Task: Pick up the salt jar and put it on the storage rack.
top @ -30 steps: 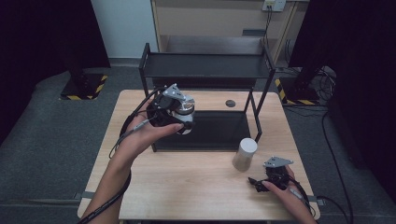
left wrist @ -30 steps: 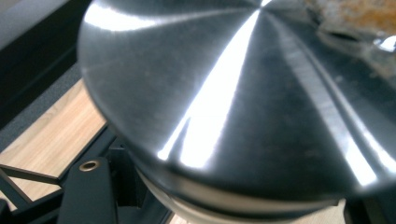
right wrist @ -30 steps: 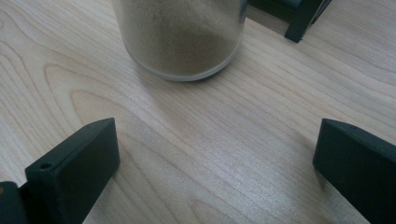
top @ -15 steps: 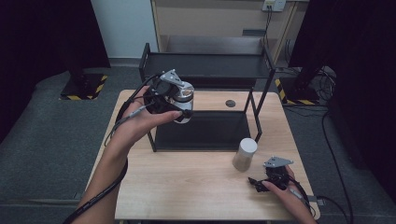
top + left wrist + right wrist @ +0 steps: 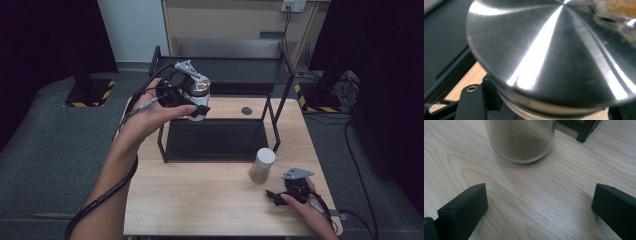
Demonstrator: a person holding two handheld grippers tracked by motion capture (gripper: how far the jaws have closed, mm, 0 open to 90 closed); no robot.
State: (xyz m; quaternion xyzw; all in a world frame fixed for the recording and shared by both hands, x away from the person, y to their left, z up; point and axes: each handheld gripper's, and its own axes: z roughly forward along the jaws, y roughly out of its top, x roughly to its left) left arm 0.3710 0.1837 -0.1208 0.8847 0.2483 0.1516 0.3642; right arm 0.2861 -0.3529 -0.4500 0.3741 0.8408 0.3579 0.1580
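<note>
My left gripper (image 5: pixel 194 104) is shut on a glass jar with a shiny steel lid (image 5: pixel 201 86) and holds it in the air, over the left part of a black two-shelf rack (image 5: pixel 225 71). In the left gripper view the lid (image 5: pixel 554 50) is very close, and one black finger (image 5: pixel 471 102) shows below it. A second jar (image 5: pixel 262 164) with a pale lid and brownish powder stands on the wooden table, right of the rack. My right gripper (image 5: pixel 274 196) rests on the table just in front of it, open; the jar (image 5: pixel 520 140) stands beyond its fingertips (image 5: pixel 539 207).
The rack's lower shelf (image 5: pixel 215 140) is a dark tray on the table (image 5: pixel 200 200). A small dark disc (image 5: pixel 246 110) lies on the table behind it. The left gripper's cable (image 5: pixel 100 200) trails along the forearm. Dark carpet surrounds the table.
My left hand has lifted the steel-lidded jar higher, from the lower shelf's level up toward the top shelf. The right gripper and the powder jar have stayed put.
</note>
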